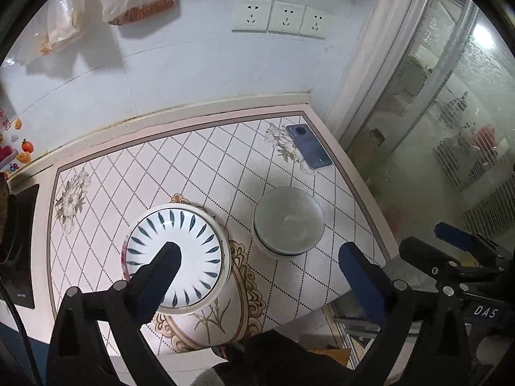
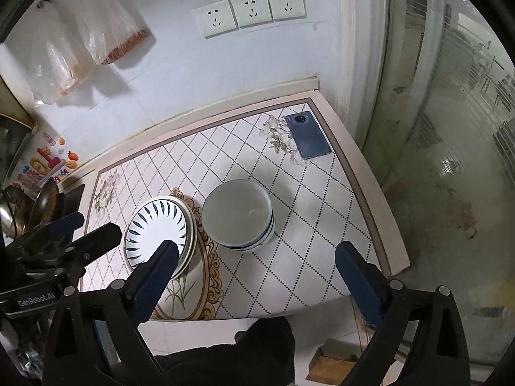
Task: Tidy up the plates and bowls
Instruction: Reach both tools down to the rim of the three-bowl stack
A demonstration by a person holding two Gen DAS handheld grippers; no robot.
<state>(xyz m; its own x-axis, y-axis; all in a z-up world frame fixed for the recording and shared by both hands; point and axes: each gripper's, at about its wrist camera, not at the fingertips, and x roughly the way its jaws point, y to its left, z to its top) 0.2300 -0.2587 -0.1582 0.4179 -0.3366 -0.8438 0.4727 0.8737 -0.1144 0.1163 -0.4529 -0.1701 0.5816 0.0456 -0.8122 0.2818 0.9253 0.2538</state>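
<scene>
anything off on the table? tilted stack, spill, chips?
Nothing stands out. The plates sit in a neat stack, the bowls nested upright beside it, apart from it. No spill or chips visible. The only non-dish item is a phone lying flat at the table's far corner.

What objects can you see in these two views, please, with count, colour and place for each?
plates: a stack, white with dark leaf marks, table centre-left
bowls: a nested stack, white, beside the plates
phone: one, blue-grey, far right table corner
table: one, white diamond-patterned top
sockets: three, white, wall
plastic bags: two, clear, hanging on wall
left gripper: one, black, open, above plates
right gripper: one, black, open, empty
</scene>
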